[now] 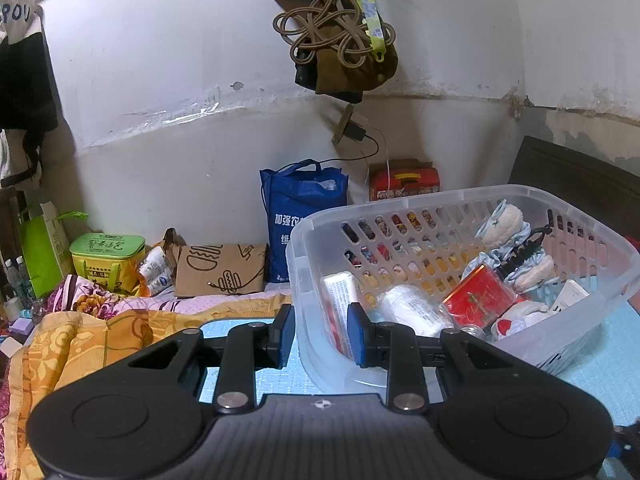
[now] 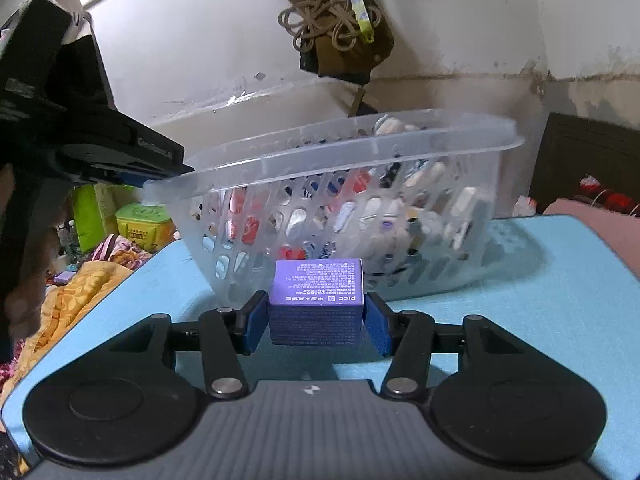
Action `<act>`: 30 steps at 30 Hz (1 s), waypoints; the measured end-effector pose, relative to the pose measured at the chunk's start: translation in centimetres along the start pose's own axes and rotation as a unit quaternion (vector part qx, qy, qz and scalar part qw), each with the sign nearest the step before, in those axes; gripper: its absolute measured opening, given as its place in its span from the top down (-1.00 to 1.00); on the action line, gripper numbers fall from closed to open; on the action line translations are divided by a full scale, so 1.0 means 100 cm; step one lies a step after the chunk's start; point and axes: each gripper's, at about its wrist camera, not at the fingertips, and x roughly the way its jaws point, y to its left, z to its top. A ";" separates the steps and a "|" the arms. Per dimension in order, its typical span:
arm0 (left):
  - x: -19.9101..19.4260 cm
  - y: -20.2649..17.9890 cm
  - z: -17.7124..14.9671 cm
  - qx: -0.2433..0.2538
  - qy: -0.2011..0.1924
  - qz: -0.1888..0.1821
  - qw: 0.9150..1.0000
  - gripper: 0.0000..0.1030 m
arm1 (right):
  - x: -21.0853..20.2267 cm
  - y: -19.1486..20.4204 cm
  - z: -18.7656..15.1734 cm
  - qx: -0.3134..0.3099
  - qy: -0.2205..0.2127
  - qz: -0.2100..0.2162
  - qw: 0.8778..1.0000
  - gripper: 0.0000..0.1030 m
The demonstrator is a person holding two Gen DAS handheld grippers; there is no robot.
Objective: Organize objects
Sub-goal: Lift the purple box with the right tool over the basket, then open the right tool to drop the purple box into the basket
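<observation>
A clear plastic basket (image 1: 448,196) holds several small things: a red tin (image 1: 478,298), a white packet (image 1: 412,310), slippers. My left gripper (image 1: 320,332) straddles the basket's near left wall, one finger outside and one inside, and grips it. The basket looks tilted, its left end raised, in the right wrist view (image 2: 360,148). My left gripper (image 2: 132,172) shows there at the basket's left rim. My right gripper (image 2: 316,320) is shut on a purple box (image 2: 316,284) with printed text, just in front of the basket above the blue mat (image 2: 560,300).
Against the wall stand a blue bag (image 1: 300,216), a red box (image 1: 404,180), a brown paper bag (image 1: 220,268) and a green-yellow box (image 1: 106,260). A flowered blanket (image 1: 80,332) lies left. A dark headboard (image 1: 580,176) is at right.
</observation>
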 end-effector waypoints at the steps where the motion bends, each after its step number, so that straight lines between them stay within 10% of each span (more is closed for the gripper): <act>1: 0.000 0.000 0.000 0.000 0.000 0.000 1.000 0.36 | -0.007 -0.001 -0.002 -0.003 -0.008 0.001 1.000 -0.08; 13: -0.001 0.000 0.000 0.002 0.000 -0.001 1.000 0.35 | -0.064 -0.019 -0.004 -0.029 -0.044 0.008 0.999 -0.08; 20: -0.001 -0.001 0.000 0.003 0.001 -0.003 1.000 0.35 | -0.091 -0.036 0.059 -0.006 -0.099 0.025 0.995 -0.08; 30: -0.002 -0.003 0.000 0.004 0.001 -0.005 1.000 0.34 | -0.009 -0.033 0.153 -0.028 -0.037 0.020 0.999 -0.08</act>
